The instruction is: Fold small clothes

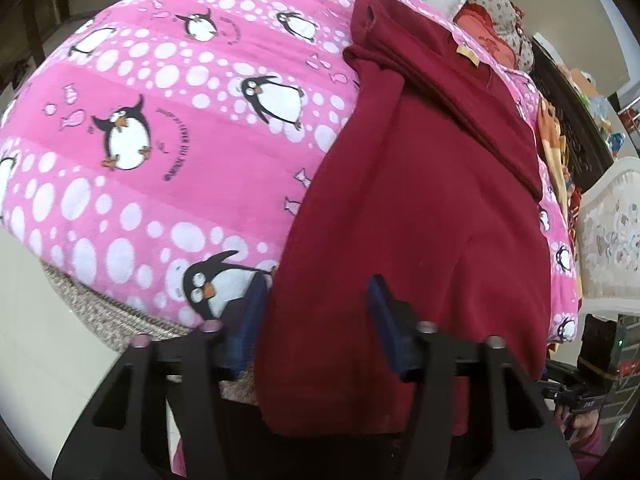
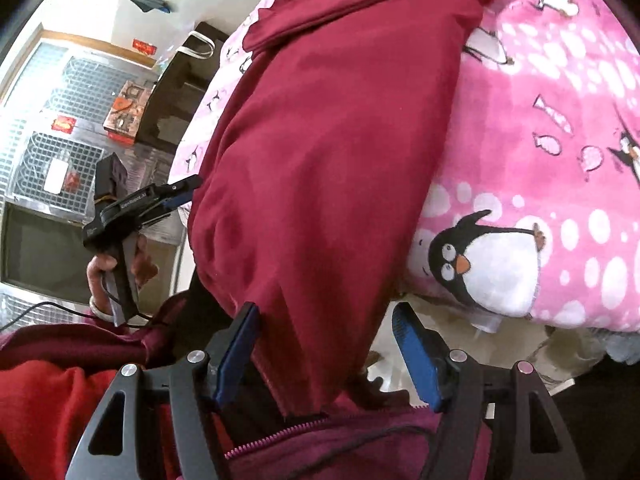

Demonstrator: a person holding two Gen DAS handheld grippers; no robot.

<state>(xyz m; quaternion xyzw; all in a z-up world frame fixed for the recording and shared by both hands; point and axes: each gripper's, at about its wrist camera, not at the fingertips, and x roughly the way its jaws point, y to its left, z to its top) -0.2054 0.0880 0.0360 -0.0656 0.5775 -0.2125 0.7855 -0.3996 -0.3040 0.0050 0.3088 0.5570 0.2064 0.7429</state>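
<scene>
One tan label [image 1: 467, 53] on maroon garment [image 1: 420, 208], writing unreadable.

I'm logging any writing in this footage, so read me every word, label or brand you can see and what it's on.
"GenRobot.AI": on the black body of the left gripper, right wrist view; faint, best reading.
Curved dark lettering beside the penguins on the pink penguin-print blanket: too distorted to read.
Tan tag at the dark red garment collar: too small to read.
Red stickers on the window grille: blurred.

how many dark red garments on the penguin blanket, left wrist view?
1: a dark red garment lying right of centre on the penguin blanket, sleeve folded across its top. Others may be hidden beneath.
</scene>
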